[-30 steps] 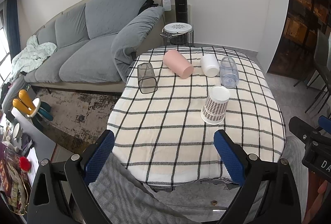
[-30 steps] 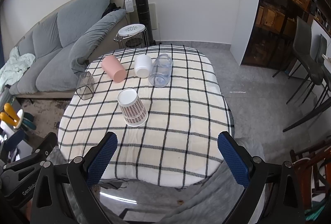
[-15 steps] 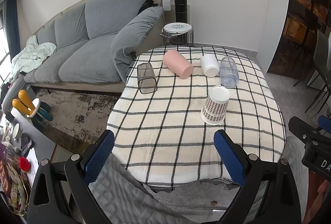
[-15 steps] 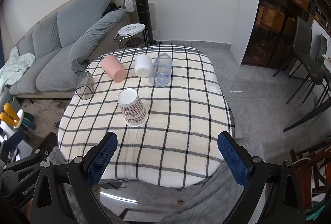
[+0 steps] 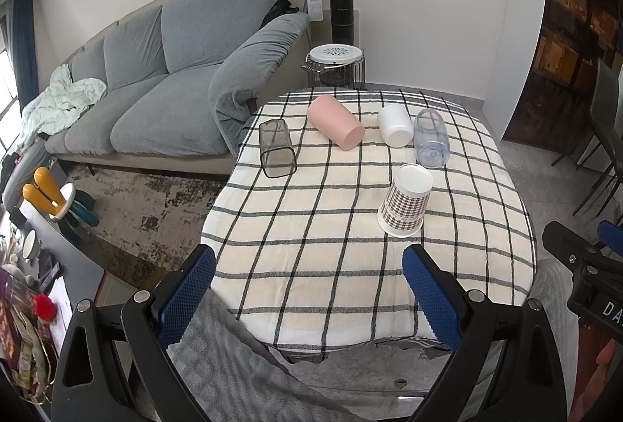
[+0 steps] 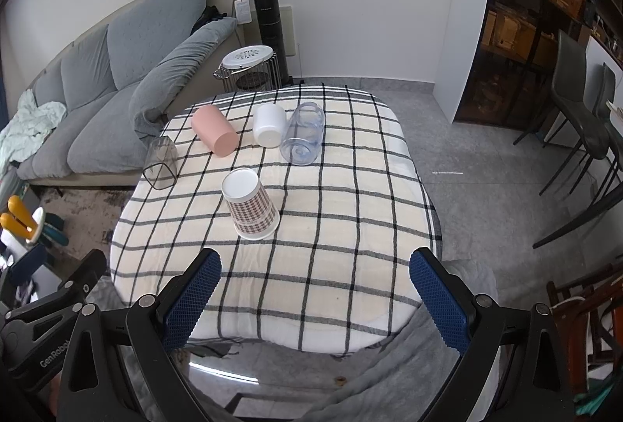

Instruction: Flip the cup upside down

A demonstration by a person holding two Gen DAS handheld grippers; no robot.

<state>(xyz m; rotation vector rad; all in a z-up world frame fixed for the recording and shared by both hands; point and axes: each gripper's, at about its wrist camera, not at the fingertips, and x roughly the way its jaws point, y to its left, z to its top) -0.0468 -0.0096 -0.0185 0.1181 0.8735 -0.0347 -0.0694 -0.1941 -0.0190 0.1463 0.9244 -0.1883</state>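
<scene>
Grey sofa [image 5: 167, 79] off the table's far-left corner, wire basket with a white lid [image 5: 335, 65] just past the far edge, dark chairs [image 6: 580, 110] well off to the right. Rounded table under a black-and-white checked cloth [image 5: 311, 246], with broad bare cloth along the near edge and the whole right side. Left gripper [image 5: 307, 289] low over the near edge, blue pads [image 5: 187, 289] spread wide apart, nothing between them. Right gripper [image 6: 313, 289] likewise over the near edge, pads [image 6: 438, 299] far apart and empty. Along the far edge, from the centre rightward: pink cup [image 5: 335, 127] lying on its side, white cup [image 5: 395, 126] on its side just beside it, clear cup [image 5: 430, 137] on its side touching or nearly touching the white one. Smoky square tumbler [image 5: 276, 148] alone near the far-left edge, apart from the rest. Plaid paper cup [image 5: 405, 200] standing mouth-down near the table's middle, base up, slightly tilted, clear of the far row, ahead of both grippers and untouched; toward the right finger in the left wrist view, toward the left finger in the right wrist view [image 6: 251, 203].
</scene>
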